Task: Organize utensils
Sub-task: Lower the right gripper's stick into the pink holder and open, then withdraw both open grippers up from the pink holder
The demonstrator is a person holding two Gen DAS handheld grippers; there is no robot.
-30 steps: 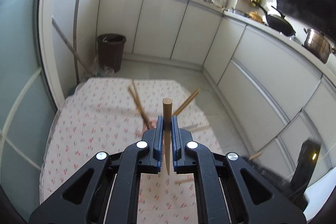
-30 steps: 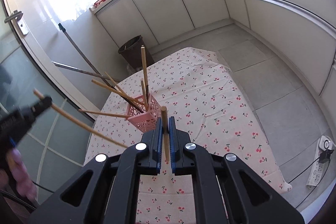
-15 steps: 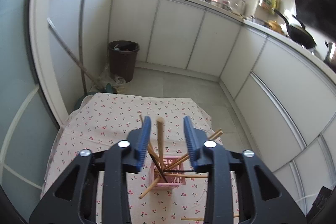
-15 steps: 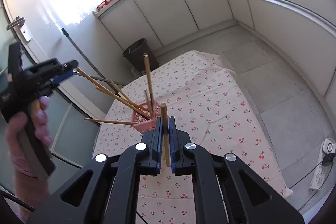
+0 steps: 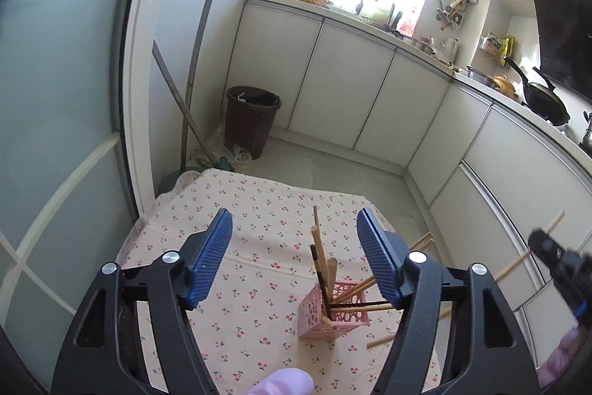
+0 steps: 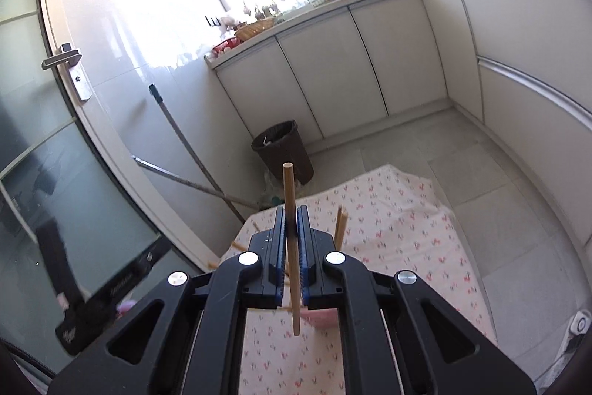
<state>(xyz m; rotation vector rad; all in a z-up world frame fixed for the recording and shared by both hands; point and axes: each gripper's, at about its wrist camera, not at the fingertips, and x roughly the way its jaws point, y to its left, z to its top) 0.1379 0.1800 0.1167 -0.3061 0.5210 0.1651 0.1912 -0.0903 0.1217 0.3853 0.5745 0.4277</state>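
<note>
A pink perforated holder stands on the cherry-print tablecloth with several wooden chopsticks leaning out of it. My left gripper is open and empty, above and just behind the holder. My right gripper is shut on a wooden chopstick, held upright above the holder, which is mostly hidden behind its fingers. The right gripper also shows at the right edge of the left wrist view.
The small table stands in a narrow kitchen. A brown bin and mop handles stand by the glass door at left. White cabinets run along the back and right. A power strip lies on the floor.
My left gripper opened wider and pulled back after letting its chopstick into the holder. My right gripper moved over the holder, still gripping its chopstick.
</note>
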